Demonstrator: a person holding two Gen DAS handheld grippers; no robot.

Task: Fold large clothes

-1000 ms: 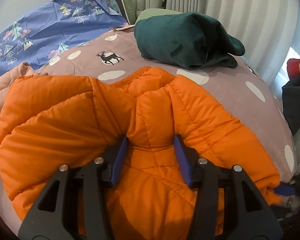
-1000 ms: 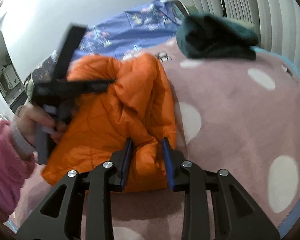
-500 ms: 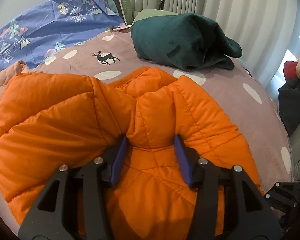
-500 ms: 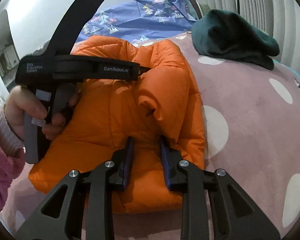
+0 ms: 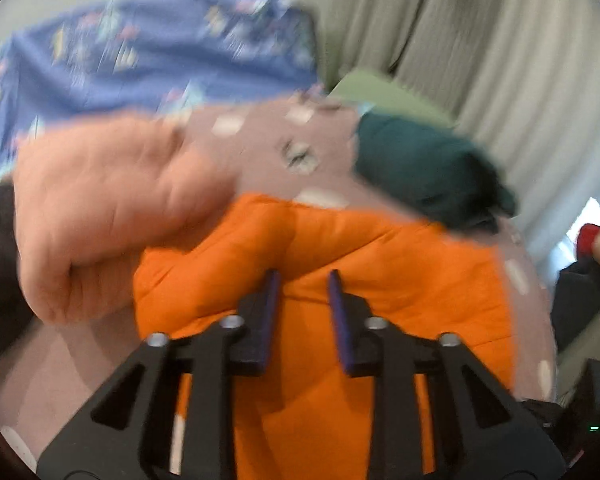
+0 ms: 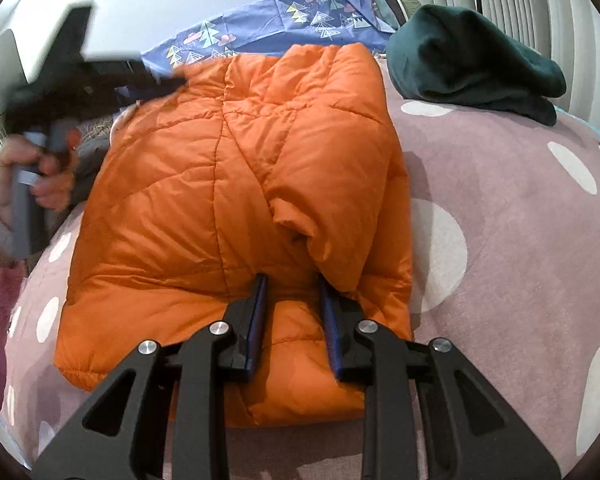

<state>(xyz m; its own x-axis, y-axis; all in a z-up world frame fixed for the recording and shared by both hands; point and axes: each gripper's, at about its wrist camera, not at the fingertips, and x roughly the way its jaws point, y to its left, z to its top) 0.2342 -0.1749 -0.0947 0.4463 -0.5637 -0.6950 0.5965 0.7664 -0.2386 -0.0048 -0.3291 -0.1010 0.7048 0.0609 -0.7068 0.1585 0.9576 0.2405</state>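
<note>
An orange puffer jacket (image 6: 240,184) lies folded on the pink polka-dot blanket (image 6: 500,208); it also shows in the blurred left wrist view (image 5: 400,280). My right gripper (image 6: 292,280) is at the jacket's near edge, its jaws closed on a fold of the padded fabric. My left gripper (image 5: 302,276) has its jaws a little apart over the jacket with orange fabric between them; blur hides whether it grips. The left gripper also shows in the right wrist view (image 6: 80,72), held in a hand at the jacket's far left corner.
A folded dark green garment (image 6: 472,60) lies at the back right of the bed. A blue patterned quilt (image 6: 280,24) is bunched at the back. A peach blanket (image 5: 112,208) lies left of the jacket. Curtains (image 5: 480,60) hang behind.
The jacket has been brought down and now lies flatter on the bed. The left gripper has swung quickly to the jacket's far left side. The right gripper keeps its hold.
</note>
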